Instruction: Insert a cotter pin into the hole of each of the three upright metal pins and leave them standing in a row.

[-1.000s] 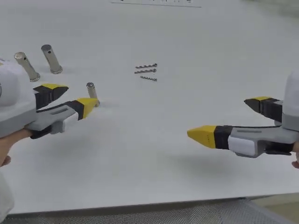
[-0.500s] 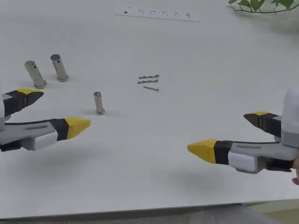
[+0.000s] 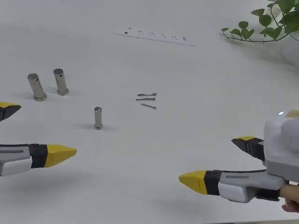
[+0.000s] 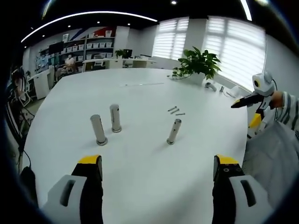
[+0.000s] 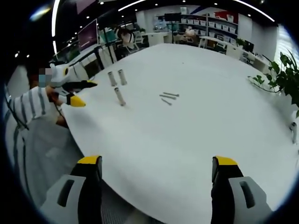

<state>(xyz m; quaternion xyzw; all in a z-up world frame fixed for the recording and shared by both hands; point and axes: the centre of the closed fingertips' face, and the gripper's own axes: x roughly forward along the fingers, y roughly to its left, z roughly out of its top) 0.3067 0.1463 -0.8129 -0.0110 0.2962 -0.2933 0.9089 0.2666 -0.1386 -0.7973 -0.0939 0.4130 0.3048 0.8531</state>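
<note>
The white worktop [image 3: 201, 74] carries everything, and places here are told from the cotter pins [image 3: 146, 99], three lying loose together on it. A leafy plant [image 3: 268, 21] sits far behind and right of them. The left claw [image 3: 39, 130] hovers in front to their left, the right claw [image 3: 210, 159] in front to their right, both spread wide and empty. A power strip [image 3: 156, 36] lies well behind them. Two metal pins [image 3: 48, 85] stand upright side by side well to their left, and a third metal pin [image 3: 97, 117] stands alone, nearer, left and slightly in front.
</note>
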